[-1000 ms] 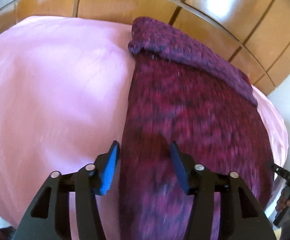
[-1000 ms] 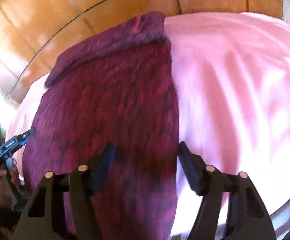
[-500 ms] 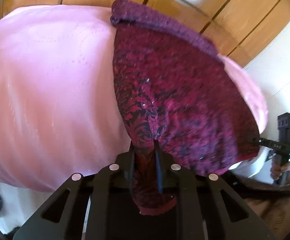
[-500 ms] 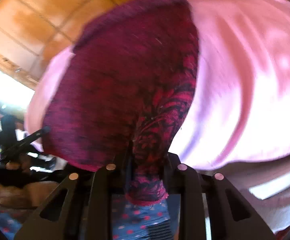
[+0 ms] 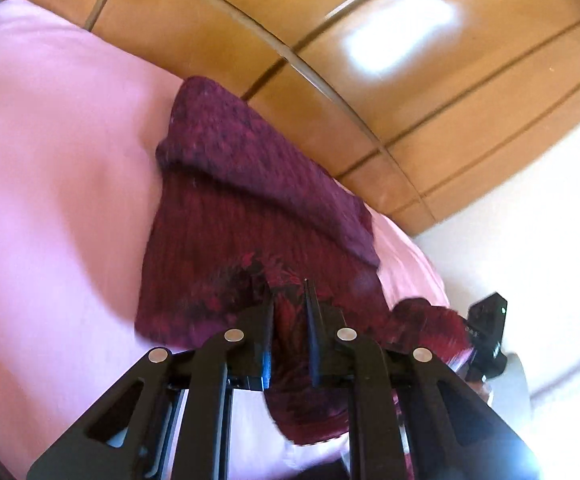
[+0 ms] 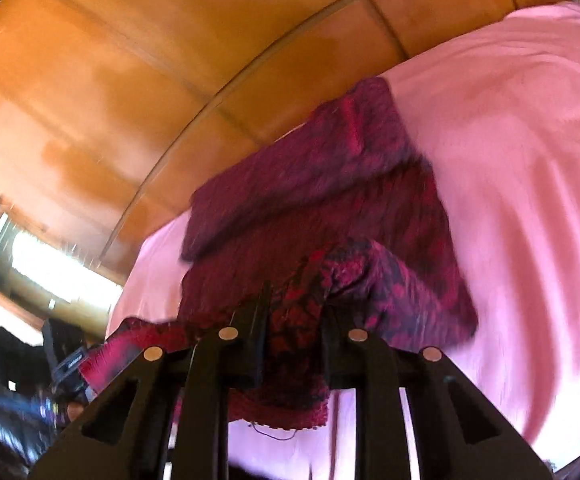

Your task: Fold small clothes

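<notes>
The near edge of the dark red knitted top is pinched by the left tongs and lifted off the pink bed. Its other corner is pinched by the right tongs. The soft knit could slip out if pulled unevenly, and the fold would be left crooked.

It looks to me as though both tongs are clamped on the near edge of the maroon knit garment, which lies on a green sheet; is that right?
Only the sheet's colour is wrong. The sheet is pink, not green, as both wrist views show. The rest holds: the left tongs and the right tongs are each clamped on the near edge of the maroon knit garment.
</notes>
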